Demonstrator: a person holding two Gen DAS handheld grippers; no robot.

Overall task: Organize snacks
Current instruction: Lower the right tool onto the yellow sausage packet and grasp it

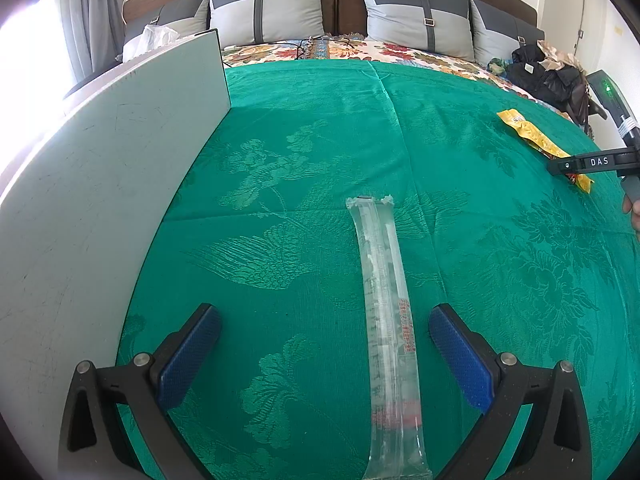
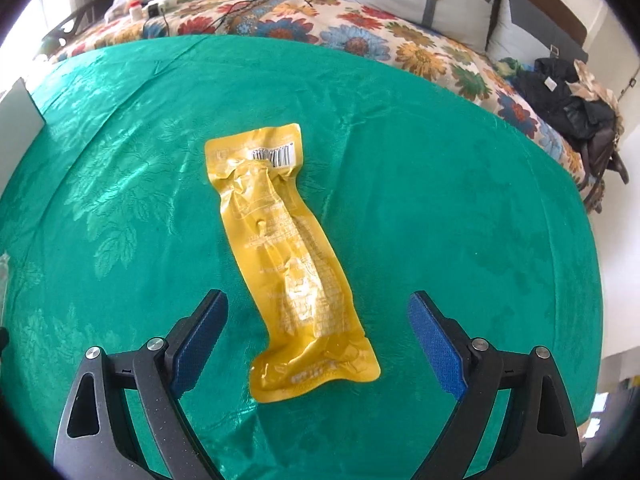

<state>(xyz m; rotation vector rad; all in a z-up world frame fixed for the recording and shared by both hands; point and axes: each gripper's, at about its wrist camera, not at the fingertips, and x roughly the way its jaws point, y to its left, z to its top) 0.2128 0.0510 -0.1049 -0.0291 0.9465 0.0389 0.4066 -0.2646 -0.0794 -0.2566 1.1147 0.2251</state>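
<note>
Snacks, left wrist view: a long clear packet (image 1: pixel 386 328) with red print lies flat on the green patterned cloth (image 1: pixel 304 152), running away from the camera.
Left gripper (image 1: pixel 325 354): its blue-padded fingers (image 1: pixel 188 360) stand wide apart above the cloth; the near part of the clear packet lies between them, closer to the right finger, and neither pad touches it.
Yellow packet (image 1: pixel 532 136): flat on the cloth at far right, well apart from the clear one.
Right gripper (image 1: pixel 584 162): seen from the side at the right edge, above the near end of the yellow packet; part of a hand (image 1: pixel 634 212) shows below it.
White board (image 1: pixel 100 184): stands upright along the left side of the cloth.
Background: bed with flowered cover (image 1: pixel 420 54), grey pillows (image 1: pixel 276 8), dark clothes heaped at right.
Snacks, right wrist view: the yellow packet (image 2: pixel 286 256) lies flat and crumpled on the green cloth (image 2: pixel 460 200), barcode end farthest away, slanting toward lower right.
Right gripper (image 2: pixel 318 334): fingers (image 2: pixel 436 348) open on either side of the packet's near end, clear of it, gripping nothing.
Left edge: a sliver of the clear packet (image 2: pixel 3 276) and a corner of the white board (image 2: pixel 18 112).
</note>
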